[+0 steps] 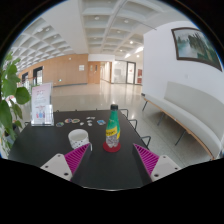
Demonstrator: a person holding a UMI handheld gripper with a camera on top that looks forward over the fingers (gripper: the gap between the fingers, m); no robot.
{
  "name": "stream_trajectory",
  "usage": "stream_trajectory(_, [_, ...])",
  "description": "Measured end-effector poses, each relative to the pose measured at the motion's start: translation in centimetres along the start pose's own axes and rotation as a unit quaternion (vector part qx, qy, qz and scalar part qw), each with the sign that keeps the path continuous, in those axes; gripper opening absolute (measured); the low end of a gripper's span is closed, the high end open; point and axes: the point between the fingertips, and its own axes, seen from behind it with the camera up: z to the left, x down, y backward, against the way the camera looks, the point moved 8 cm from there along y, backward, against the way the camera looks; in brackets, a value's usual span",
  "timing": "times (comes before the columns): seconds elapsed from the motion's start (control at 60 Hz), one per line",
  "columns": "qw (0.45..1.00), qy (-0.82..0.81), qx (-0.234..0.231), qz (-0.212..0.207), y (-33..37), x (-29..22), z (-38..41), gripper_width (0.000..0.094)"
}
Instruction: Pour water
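A green bottle (113, 128) with a red cap, a colourful label and a red base stands upright on the dark table (45, 145), ahead of my fingers and between their lines. A pink cup (80, 141) stands just left of the bottle, close to the left finger's pad. My gripper (112, 161) is open and empty, its magenta pads (78, 159) wide apart at either side, short of the bottle.
Small white dishes (75, 122) lie further back on the table. A clear sign holder (42, 105) stands at the table's far left, beside a leafy plant (10, 100). A white bench (190, 115) runs along the right wall. Open hall floor lies beyond.
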Motion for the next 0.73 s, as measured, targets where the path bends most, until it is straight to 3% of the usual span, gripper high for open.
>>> stream_trajectory(0.3, [1.000, 0.000, -0.011, 0.003, 13.9, 2.8, 1.4, 0.0858])
stream_trajectory(0.733, [1.000, 0.008, -0.010, -0.004, 18.9, 4.2, 2.0, 0.0859])
